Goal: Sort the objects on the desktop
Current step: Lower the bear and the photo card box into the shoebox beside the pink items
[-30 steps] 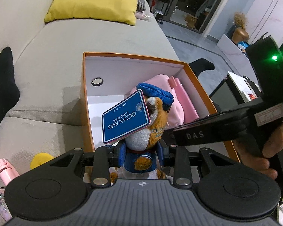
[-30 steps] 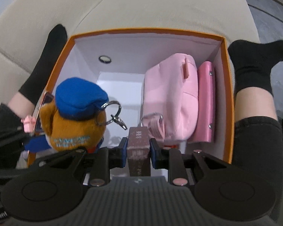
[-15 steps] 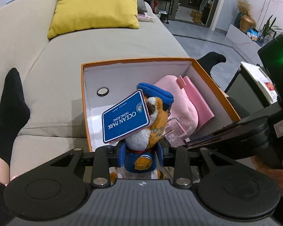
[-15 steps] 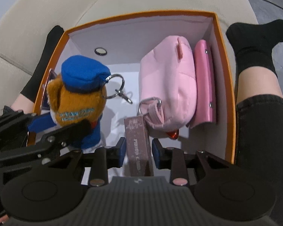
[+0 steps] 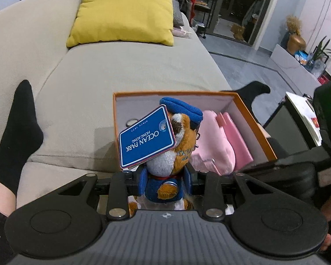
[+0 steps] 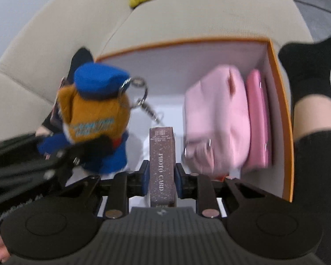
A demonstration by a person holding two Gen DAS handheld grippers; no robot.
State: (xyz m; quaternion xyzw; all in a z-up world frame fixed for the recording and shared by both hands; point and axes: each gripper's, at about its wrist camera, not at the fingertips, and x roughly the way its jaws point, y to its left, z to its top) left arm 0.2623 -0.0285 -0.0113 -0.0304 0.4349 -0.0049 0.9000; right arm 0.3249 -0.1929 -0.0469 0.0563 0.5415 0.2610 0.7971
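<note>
Two grippers are ours here, one in each hand, and both work at an orange box (image 6: 278, 84) that sits on a beige sofa (image 5: 125, 70). Starting at the left, our foot in a black sock (image 5: 19, 119) rests on the cushions, with a yellow pillow (image 5: 125, 13) lying farther back. Next comes our left gripper (image 5: 165, 177), whose blue pads are clamped on the body of a plush toy (image 5: 176, 145) with orange fur and a blue cap. We hold the toy upright at the box's near left corner; whether it touches the box floor we cannot tell. A blue tag (image 5: 146, 139) reading OCEAN PARK hangs in front of its face, and from the right wrist view a metal key ring (image 6: 136, 90) dangles off its cap. Moving toward the middle, our right gripper (image 6: 162, 180) has just been closing its jaws, and its pads now press both sides of a brown glittery box marked PHOTO CARD (image 6: 161, 161), which points into the orange box just beside the toy. Right of it, a pink soft bag (image 6: 218, 119) lies on the white floor, with a pink case (image 6: 257, 119) on edge between the bag and the right wall. Outside that wall rests our other socked foot (image 6: 313, 66).
</note>
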